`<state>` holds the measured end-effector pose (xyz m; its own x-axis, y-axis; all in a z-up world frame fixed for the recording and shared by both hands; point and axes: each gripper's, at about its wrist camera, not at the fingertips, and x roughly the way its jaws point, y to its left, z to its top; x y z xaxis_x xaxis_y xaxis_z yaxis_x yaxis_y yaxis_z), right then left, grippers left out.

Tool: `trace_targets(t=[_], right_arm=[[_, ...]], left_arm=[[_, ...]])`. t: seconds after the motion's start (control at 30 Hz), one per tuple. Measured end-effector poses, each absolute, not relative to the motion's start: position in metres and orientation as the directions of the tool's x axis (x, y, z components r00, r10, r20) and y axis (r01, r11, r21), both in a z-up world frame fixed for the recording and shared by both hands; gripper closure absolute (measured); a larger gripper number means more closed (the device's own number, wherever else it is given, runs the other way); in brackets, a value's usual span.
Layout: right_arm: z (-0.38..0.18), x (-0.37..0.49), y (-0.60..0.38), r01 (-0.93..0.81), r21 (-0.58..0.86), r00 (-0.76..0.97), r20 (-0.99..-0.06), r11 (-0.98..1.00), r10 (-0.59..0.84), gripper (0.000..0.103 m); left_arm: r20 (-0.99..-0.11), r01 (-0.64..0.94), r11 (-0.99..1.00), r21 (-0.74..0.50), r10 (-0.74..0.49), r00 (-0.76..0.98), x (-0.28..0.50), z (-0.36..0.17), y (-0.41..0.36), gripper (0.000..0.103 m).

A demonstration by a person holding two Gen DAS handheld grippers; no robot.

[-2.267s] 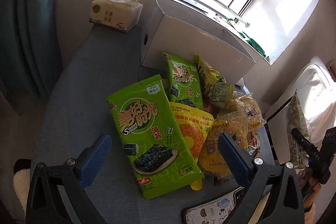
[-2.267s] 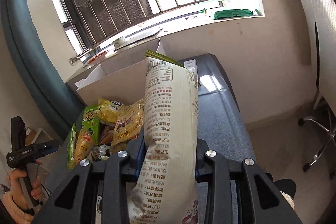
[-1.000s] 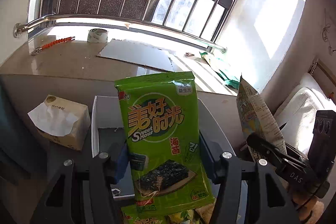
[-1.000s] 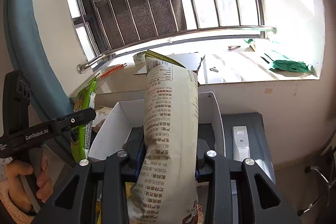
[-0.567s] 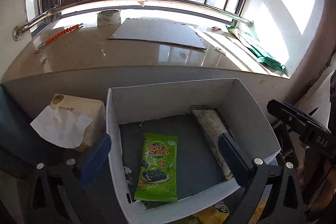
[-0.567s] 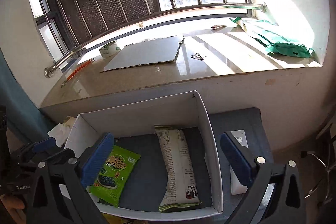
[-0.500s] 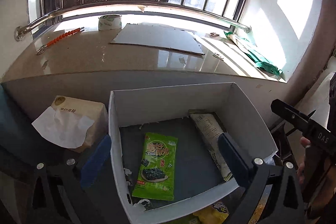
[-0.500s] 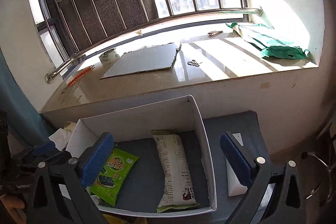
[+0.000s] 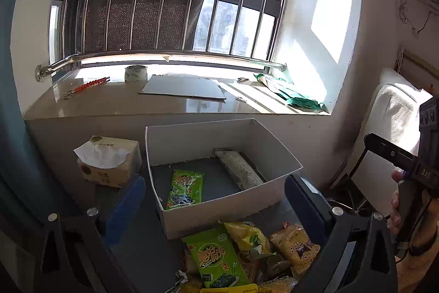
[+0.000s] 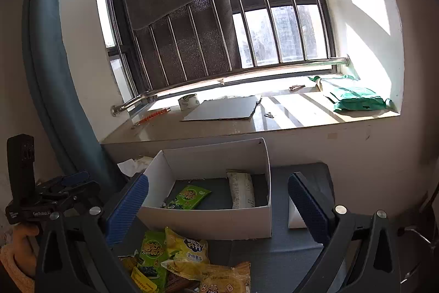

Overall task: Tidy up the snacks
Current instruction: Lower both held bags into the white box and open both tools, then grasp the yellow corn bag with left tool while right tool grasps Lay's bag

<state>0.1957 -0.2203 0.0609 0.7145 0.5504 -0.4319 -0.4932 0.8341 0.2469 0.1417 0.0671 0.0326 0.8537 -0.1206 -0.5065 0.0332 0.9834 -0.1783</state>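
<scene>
- Left gripper (image 9: 214, 206), held tilted downward over the near edge of the white box (image 9: 219, 210); jaws spread wide, nothing between the ribbed blue pads (image 9: 124, 208).
- Right gripper (image 10: 216, 206), likewise pitched downward and facing the box; jaws fully apart and empty, blue textured pads (image 10: 307, 208) on dark angular frames with silver bolts.
- Right gripper body also visible at the right edge of the left wrist view, gripped by a hand (image 9: 396, 206).
- Left hand (image 10: 23, 240) at the lower left of the right wrist view, wrapped around a black handle, with a fuzzy cream cuff.
- White box: open-topped, thin matte card walls, rectangular, standing on a grey woven tabletop (image 10: 274, 257) beneath a polished stone windowsill (image 9: 109, 100).
- Green seaweed packet (image 9: 185, 188): flat glossy foil, lying on the box floor at the left.
- Pale printed snack bag (image 9: 238, 169): elongated, puffed, lying along the right wall inside the box, apart from the green packet.
- Snack pile (image 9: 247, 254) in front of the box: crinkled green, yellow and orange wrappers, overlapping.
- Tissue box (image 9: 109, 162): tan carton, white sheet protruding, left of the white box.
</scene>
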Motion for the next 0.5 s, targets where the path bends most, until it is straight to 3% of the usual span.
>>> trace_targets(t=[0.17, 0.5], right_arm=[[0.031, 0.139, -0.246, -0.438, 0.185, 0.772, -0.424, 0.88, 0.474, 0.0], [-0.033, 0.066, -0.263, -0.41, 0.115, 0.737, -0.543, 0.905, 0.403, 0.0]], left_arm=[[-0.511, 0.014, 0.987, -0.161, -0.096, 0.854, 0.083, 0.013, 0.046, 0.0], [-0.516, 0.012, 0.969, -0.247, -0.142, 0.845, 0.011, -0.038, 0.026, 0.0]])
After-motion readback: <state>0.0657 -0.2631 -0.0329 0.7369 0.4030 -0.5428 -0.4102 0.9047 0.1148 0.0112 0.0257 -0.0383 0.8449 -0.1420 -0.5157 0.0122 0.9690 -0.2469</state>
